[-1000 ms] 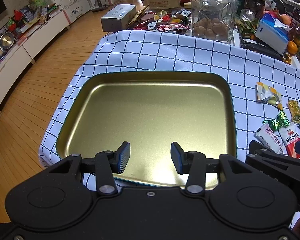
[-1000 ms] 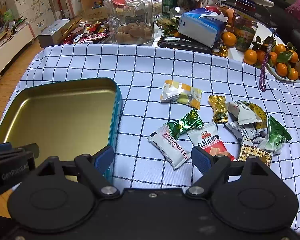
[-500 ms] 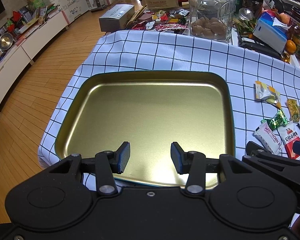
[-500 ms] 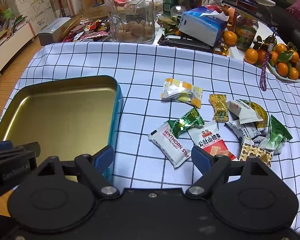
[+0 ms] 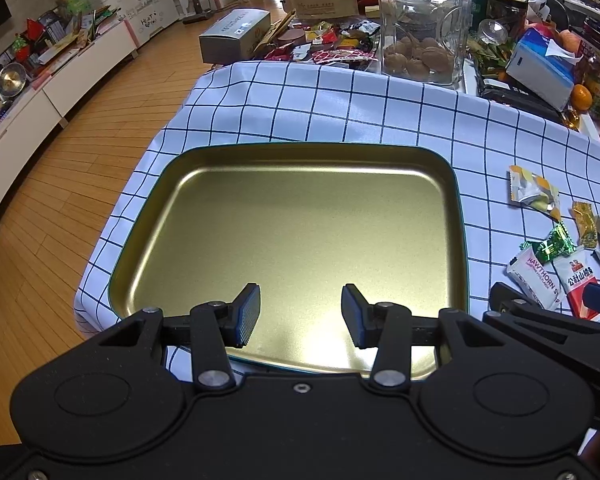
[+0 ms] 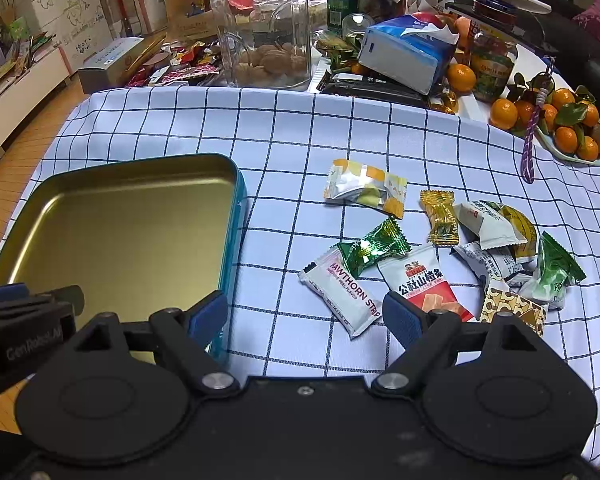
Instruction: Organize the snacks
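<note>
So both grippers are empty: right gripper (image 6: 304, 314) gapes wide, the white packet (image 6: 342, 294) between its fingers; left gripper (image 5: 300, 316) half-open over the tin (image 5: 458, 216). I'd pinch the middle.

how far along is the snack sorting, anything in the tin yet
Nothing is done yet: the gold tin holds no snacks. Nothing is in hand either; the left tongs and right tongs are both open. Every packet, such as the Hawthorn Strip packet, lies loose on the checked cloth.
</note>
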Available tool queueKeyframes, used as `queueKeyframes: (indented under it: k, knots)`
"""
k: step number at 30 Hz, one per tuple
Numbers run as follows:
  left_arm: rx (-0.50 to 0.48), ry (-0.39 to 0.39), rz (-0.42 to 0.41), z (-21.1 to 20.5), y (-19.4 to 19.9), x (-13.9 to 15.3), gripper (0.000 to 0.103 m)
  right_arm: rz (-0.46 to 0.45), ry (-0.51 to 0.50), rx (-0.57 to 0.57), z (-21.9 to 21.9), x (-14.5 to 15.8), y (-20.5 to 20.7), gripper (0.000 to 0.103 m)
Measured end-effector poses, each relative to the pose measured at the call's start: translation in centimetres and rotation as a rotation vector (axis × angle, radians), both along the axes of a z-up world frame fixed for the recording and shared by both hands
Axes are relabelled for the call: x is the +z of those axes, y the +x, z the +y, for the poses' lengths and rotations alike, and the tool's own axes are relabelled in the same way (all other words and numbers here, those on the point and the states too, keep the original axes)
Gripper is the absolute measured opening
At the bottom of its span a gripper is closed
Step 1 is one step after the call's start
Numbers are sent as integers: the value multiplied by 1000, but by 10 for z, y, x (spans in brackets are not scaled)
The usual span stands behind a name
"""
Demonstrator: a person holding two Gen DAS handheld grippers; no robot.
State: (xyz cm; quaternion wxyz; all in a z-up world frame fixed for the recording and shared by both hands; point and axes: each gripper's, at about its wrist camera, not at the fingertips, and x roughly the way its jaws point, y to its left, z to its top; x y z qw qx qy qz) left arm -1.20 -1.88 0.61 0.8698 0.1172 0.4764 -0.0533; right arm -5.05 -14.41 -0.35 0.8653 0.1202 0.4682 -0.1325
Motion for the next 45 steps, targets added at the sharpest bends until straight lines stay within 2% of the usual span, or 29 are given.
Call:
queueKeyframes:
  k: [6, 15, 21, 25, 27, 32, 34, 37, 41, 45]
  knots:
    - [8, -18, 6, -1, 0, 3, 52, -4, -5, -4, 0, 0, 0, 89]
    - [60, -88, 51, -8, 6, 10, 52, 16, -36, -47, -23, 0, -12, 89]
    - [70, -76, 93, -34, 5, 11, 52, 28, -76, -86, -56, 3, -37, 89]
    - [125, -129, 161, -55, 3, 15, 52, 25, -97, -113, -79, 4, -55, 89]
    - [132, -128, 160, -69, -3, 20, 52, 23, -104, -124, -90, 4, -65, 89]
    - [40, -12, 61, -113, -27, 45, 52, 34, -85, -161, -118, 0, -90, 89]
    - [44, -31, 51, -123, -33, 56, 52, 33, -64, -183, -128, 0, -100, 89]
    - [46, -54, 100, -139, -36, 66, 52, 29, -59, -220, -140, 2, -114, 89]
    - [40, -74, 112, -161, -46, 82, 52, -4, -45, -263, -154, 12, -131, 89]
    - [-16, -136, 153, -178, -57, 95, 52, -20, -37, -298, -165, 16, -141, 89]
